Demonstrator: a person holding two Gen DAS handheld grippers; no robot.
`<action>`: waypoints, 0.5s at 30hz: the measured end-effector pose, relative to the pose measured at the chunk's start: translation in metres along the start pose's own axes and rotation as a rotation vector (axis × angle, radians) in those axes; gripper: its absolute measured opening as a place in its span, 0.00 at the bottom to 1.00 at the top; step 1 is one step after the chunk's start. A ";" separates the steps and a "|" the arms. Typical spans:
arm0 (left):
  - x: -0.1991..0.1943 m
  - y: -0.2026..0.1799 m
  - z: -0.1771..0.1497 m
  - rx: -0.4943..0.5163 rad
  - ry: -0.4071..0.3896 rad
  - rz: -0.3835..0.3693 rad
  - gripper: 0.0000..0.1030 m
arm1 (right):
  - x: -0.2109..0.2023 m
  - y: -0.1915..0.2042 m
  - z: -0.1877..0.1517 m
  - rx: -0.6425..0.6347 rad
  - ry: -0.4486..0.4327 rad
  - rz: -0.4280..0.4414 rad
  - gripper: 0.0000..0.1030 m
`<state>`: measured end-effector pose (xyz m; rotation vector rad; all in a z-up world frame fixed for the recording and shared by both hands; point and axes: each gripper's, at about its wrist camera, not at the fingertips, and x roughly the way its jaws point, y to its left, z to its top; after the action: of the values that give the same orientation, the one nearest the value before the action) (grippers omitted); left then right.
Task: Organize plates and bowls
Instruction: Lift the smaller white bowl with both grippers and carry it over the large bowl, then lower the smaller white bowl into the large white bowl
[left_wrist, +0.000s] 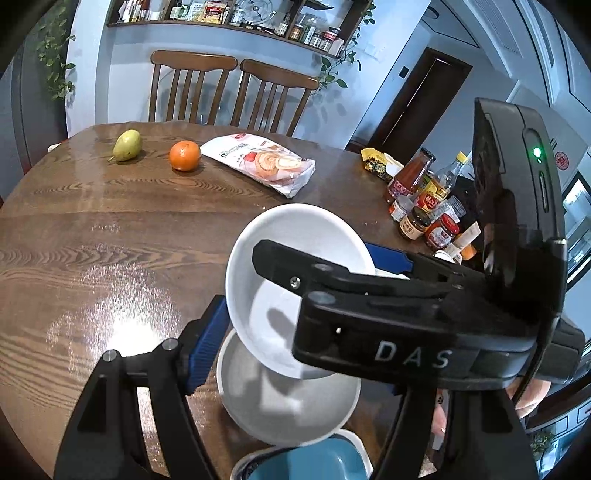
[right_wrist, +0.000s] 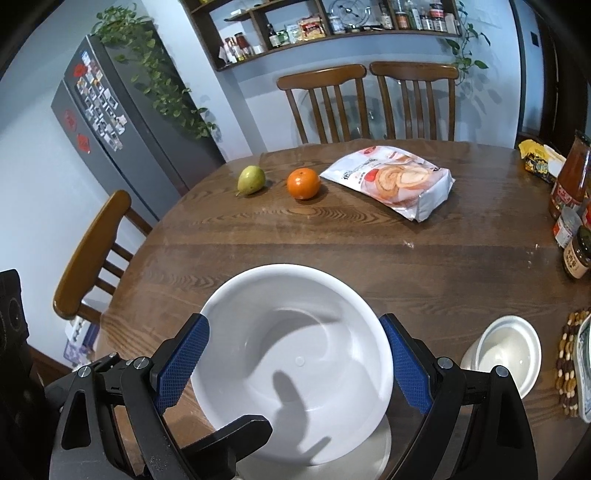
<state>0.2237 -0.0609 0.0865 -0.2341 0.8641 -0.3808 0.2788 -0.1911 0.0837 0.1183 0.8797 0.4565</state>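
Observation:
My right gripper (right_wrist: 293, 321) is shut on a white bowl (right_wrist: 295, 332), with a blue pad on each side of its rim. The bowl hangs tilted above the table. In the left wrist view this bowl (left_wrist: 295, 232) leans over a second white bowl (left_wrist: 288, 406), which sits lower between the fingers of my left gripper (left_wrist: 295, 317). The left blue pad (left_wrist: 207, 347) lies against the lower bowl's rim. The other finger is hidden behind the right gripper (left_wrist: 314, 251). A sliver of the lower bowl (right_wrist: 380, 439) shows under the held one. A blue dish (left_wrist: 314, 461) lies below both.
On the round wooden table (right_wrist: 258, 240) lie a pear (right_wrist: 251, 180), an orange (right_wrist: 303, 183) and a snack bag (right_wrist: 395, 184). Sauce bottles and jars (left_wrist: 424, 206) crowd the right side. A small white cup (right_wrist: 506, 350) and a beaded mat (right_wrist: 569, 365) sit near right. Chairs stand behind.

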 end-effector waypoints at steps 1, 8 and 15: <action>-0.001 0.000 -0.002 -0.001 0.001 0.000 0.67 | -0.001 0.000 -0.002 -0.001 0.001 0.000 0.90; -0.002 -0.002 -0.018 -0.005 0.007 0.006 0.67 | 0.001 0.005 -0.014 -0.012 0.017 -0.027 0.90; 0.011 -0.001 -0.033 -0.011 0.061 -0.007 0.67 | 0.011 -0.012 -0.036 0.043 0.048 0.018 0.90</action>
<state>0.2045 -0.0680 0.0580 -0.2365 0.9257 -0.3919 0.2613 -0.1997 0.0496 0.1557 0.9362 0.4584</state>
